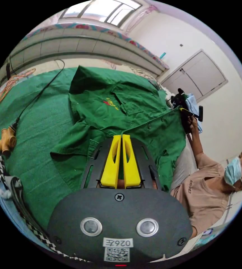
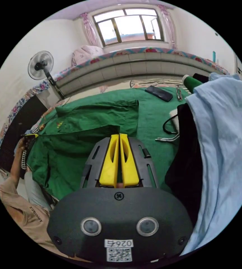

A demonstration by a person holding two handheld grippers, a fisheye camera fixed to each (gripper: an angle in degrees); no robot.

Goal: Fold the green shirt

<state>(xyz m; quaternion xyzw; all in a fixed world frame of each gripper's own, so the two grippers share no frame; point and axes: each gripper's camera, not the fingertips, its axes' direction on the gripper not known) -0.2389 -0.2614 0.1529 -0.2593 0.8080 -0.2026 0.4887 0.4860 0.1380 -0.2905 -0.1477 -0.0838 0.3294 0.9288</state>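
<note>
Shirt (image 1: 118, 112), green, lies on green bedcover (image 1: 37, 117). Left gripper (image 1: 122, 136) and right gripper (image 2: 119, 135) each pinch its raised edge, jaws closed. Light, limp cloth; hem edges grip best.

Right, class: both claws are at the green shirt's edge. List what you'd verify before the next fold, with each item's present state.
1. Left claw shut on the green shirt: ok.
2. Right claw shut on the shirt's edge: ok.
3. Edge between the claws taut: ok.
4. Shirt lying flat: not ok, sleeve bunched.
5. Black cable off the shirt: ok.
6. Phone away from the shirt: ok.
</note>
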